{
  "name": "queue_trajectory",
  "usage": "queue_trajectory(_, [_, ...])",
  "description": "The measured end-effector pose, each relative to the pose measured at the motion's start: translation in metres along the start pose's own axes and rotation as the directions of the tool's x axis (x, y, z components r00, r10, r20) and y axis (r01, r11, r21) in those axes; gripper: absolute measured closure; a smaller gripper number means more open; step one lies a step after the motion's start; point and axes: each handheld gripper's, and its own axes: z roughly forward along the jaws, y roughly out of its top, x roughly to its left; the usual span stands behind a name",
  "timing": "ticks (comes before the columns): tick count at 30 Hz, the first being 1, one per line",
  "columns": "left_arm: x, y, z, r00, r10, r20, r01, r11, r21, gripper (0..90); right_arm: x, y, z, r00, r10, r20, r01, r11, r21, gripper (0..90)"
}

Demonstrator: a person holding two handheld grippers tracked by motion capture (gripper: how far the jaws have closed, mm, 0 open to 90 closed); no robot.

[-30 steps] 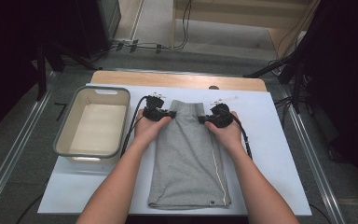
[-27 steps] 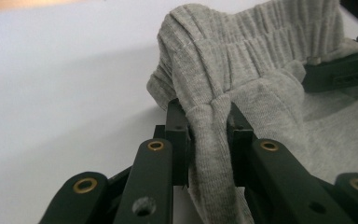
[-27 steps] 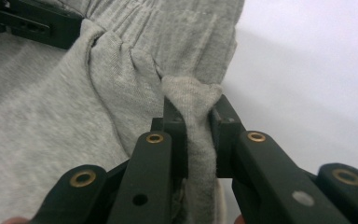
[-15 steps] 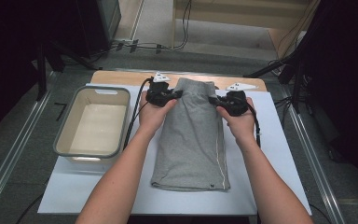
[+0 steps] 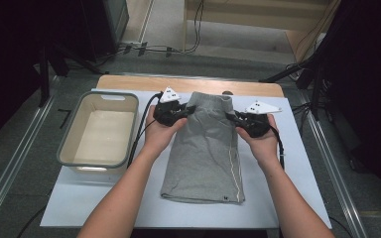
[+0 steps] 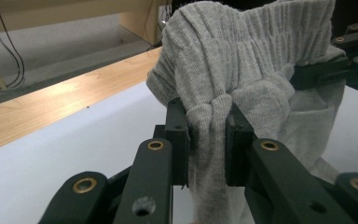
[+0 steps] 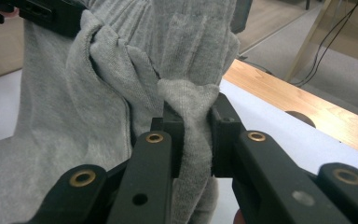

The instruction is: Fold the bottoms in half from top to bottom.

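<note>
Grey sweat shorts (image 5: 206, 148) lie lengthwise on the white table cover (image 5: 287, 198) in front of us, waistband at the far end, hem nearest our body, with a pale stripe running down the right-hand side. We hold the waistband at both corners — the left gripper (image 5: 181, 111) is clamped on the left corner, the right gripper (image 5: 238, 120) on the right corner, each with its grey three-cornered plate facing up in the high view.

In the left gripper view, a bunched fold of the ribbed waistband is pinched between the two black jaws of that gripper (image 6: 206, 135), and the rest of the shorts (image 6: 261, 56) rises above them, lifted off the cover at this end. The other gripper's dark jaws show at the right edge of that view, gripping the cloth too.

In the right gripper view, the jaws of the right gripper (image 7: 196, 130) are likewise closed on a gathered wad of grey knit, with the cloth (image 7: 98, 93) hanging slack to the left.

Beyond the waistband runs the bare wooden edge of the table (image 5: 144, 82). A beige plastic tub (image 5: 67, 148) stands on the cover just left of our left forearm — apart from the shorts, with the left gripper's black cable (image 5: 140, 131) trailing along its right wall.
</note>
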Motion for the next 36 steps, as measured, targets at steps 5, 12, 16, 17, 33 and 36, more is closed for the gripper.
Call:
queue_trajectory(5, [-0.008, -0.006, -0.01, 1.0, 0.007, 0.002, -0.007, 1.0, -0.006, 76.5, 0.009, -0.005, -0.008, 1.0, -0.005, -0.005, 0.005, 1.0, -0.02, 77.8])
queue_trajectory(12, [-0.016, -0.014, -0.023, 0.9997, 0.012, 0.019, -0.012, 0.9998, -0.013, 76.6, 0.022, -0.013, -0.021, 0.9995, -0.006, -0.031, 0.004, 0.999, -0.034, 77.8])
queue_trajectory(16, [-0.021, -0.02, -0.028, 0.9996, 0.022, 0.018, -0.022, 0.9997, -0.01, 76.6, 0.029, -0.017, -0.026, 0.9993, -0.012, -0.035, 0.01, 0.999, -0.04, 77.8])
queue_trajectory(17, [-0.022, -0.022, -0.029, 0.9996, 0.021, 0.018, -0.021, 0.9997, -0.009, 76.7, 0.031, -0.017, -0.027, 0.9992, -0.02, -0.035, 0.019, 0.999, -0.042, 77.8])
queue_trajectory(33, [-0.037, -0.045, -0.05, 0.9977, 0.007, 0.067, -0.006, 0.9999, -0.012, 76.7, 0.052, -0.034, -0.045, 0.9972, -0.028, -0.069, 0.024, 0.998, -0.061, 77.5])
queue_trajectory(36, [-0.04, -0.051, -0.053, 0.9976, 0.02, 0.065, -0.02, 0.9997, -0.011, 76.7, 0.056, -0.038, -0.048, 0.9966, -0.034, -0.075, 0.029, 0.998, -0.063, 77.4])
